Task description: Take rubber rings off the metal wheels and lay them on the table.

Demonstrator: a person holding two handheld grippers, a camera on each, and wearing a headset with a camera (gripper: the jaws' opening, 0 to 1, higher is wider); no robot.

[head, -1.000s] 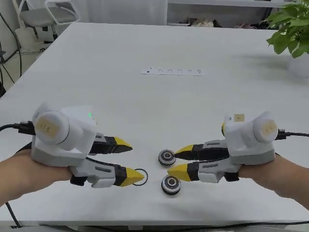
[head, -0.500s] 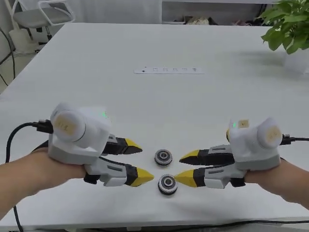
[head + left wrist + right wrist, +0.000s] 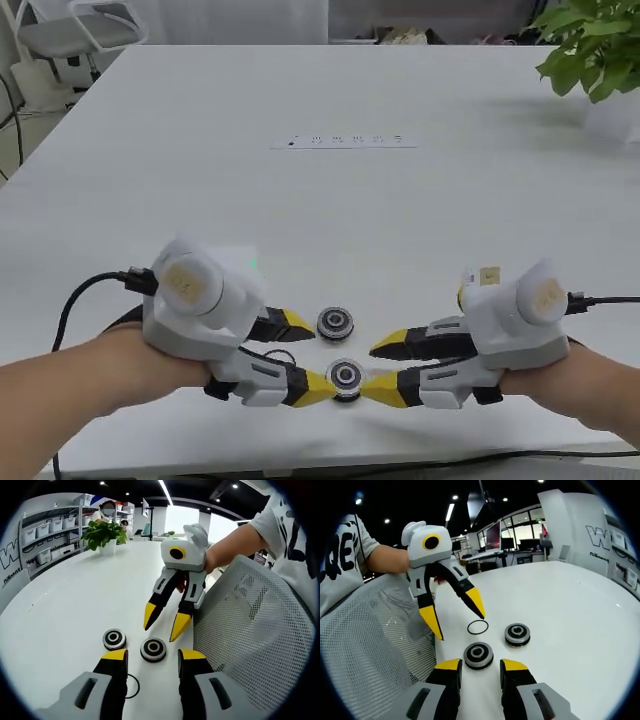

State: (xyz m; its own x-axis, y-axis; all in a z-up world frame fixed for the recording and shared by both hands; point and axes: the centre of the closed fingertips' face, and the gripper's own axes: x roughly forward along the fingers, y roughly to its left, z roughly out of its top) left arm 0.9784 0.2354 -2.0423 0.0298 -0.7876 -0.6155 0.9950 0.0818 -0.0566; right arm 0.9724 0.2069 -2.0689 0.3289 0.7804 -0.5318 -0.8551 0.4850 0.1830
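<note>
1. Two metal wheels lie flat on the white table (image 3: 300, 220), near its front edge. The near wheel (image 3: 346, 376) and the far wheel (image 3: 335, 322) are close together but apart.
2. Each wheel shows a silver face with a dark centre and a black band around its rim.
3. One loose rubber ring (image 3: 478, 627), thin and black, lies flat on the table beside the wheels.
4. Your left gripper (image 3: 312, 355) has its jaws spread wide and grips nothing. Your right gripper (image 3: 373, 368) is the same, wide and empty.
5. In the head view, the near wheel sits between one yellow tip of each gripper. I cannot tell if these tips touch it.
6. In the left gripper view, the left jaw covers part of the loose ring.
7. In the head view, the wheels are small, so the black bands are hard to make out there.
</note>
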